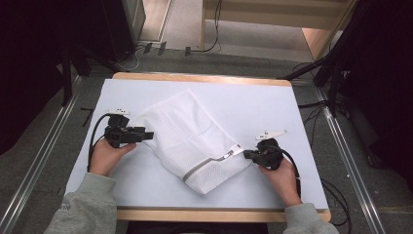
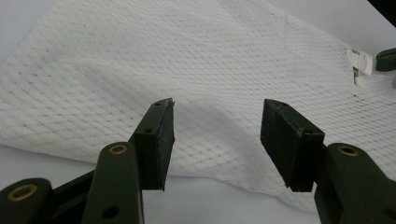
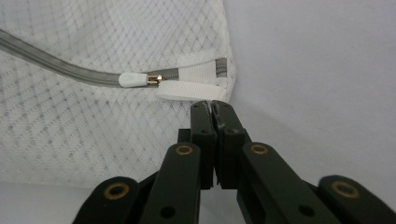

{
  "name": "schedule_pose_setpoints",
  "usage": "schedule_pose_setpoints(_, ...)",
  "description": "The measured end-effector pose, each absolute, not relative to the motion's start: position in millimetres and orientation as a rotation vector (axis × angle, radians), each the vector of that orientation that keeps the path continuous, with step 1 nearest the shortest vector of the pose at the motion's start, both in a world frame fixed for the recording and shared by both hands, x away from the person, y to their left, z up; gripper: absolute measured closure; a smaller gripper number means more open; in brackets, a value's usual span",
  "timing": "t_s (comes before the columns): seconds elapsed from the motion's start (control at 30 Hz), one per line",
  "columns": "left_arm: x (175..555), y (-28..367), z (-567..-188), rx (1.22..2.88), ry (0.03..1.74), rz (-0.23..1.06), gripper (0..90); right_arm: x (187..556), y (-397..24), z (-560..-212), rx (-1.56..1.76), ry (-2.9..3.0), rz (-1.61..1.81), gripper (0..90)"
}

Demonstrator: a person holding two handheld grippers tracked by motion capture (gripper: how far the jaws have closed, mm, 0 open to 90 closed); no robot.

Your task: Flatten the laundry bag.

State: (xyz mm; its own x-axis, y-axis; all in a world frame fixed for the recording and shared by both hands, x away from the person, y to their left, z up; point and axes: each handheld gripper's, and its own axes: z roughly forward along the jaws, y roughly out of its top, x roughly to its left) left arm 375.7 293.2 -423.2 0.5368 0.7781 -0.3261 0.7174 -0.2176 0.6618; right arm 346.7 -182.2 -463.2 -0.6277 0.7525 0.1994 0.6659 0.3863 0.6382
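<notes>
The right tongs (image 3: 212, 106) have their black jaws pressed together, and no cloth or tab can be seen between the pads; their tips sit just below the white fabric pull loop (image 3: 189, 91) at the end of the grey zipper (image 3: 60, 67). The small white zipper slider (image 3: 133, 79) lies just left of that loop, with the zip closed along the part in sight. I judge the tongs are placed there to work at the loop or the slider, so the bag can be opened from this corner.

The left tongs (image 2: 217, 133) are spread wide with nothing between the pads. They point at the near edge of the white mesh laundry bag (image 1: 192, 139), low over the pale blue bench (image 1: 272, 105), close to the netting but apart from it. That reads as a readiness to pin or pinch the far side of the bag, so it does not slide when the zipper end is pulled.

The bag lies flat and slantwise in the middle of the bench, its zipper corner toward the person's right and its broad closed end toward the left.

In the high view both forearms in grey sleeves come in from the near edge. The left hand (image 1: 108, 156) holds its tool level, aimed rightward at the bag; the right hand (image 1: 281, 178) angles its tool inward and leftward at the zipper corner, wrist low to the bench
</notes>
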Motion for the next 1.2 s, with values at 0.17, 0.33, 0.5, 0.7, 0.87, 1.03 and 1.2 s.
schedule_pose_setpoints(0.17,373,294,-422,1.972,1.213,0.102,45.5,355,-191,-455,1.308,2.428,1.162,78.8)
schedule_pose_setpoints(0.33,366,298,-421,1.961,1.219,0.114,45.5,372,-183,-449,1.275,2.397,1.209,75.9)
schedule_pose_setpoints(0.5,357,299,-421,1.962,1.228,0.123,45.5,394,-165,-448,1.247,2.431,1.196,73.2)
schedule_pose_setpoints(0.7,347,306,-421,1.955,1.25,0.137,45.4,422,-141,-451,1.21,2.464,1.196,70.8)
schedule_pose_setpoints(0.87,340,312,-423,1.947,1.267,0.143,45.4,442,-122,-454,1.187,2.489,1.192,69.3)
schedule_pose_setpoints(1.03,336,316,-423,1.935,1.28,0.147,45.4,461,-105,-458,1.187,2.493,1.188,68.7)
schedule_pose_setpoints(1.2,335,317,-424,1.933,1.282,0.149,45.4,474,-91,-467,1.175,2.478,1.187,67.6)
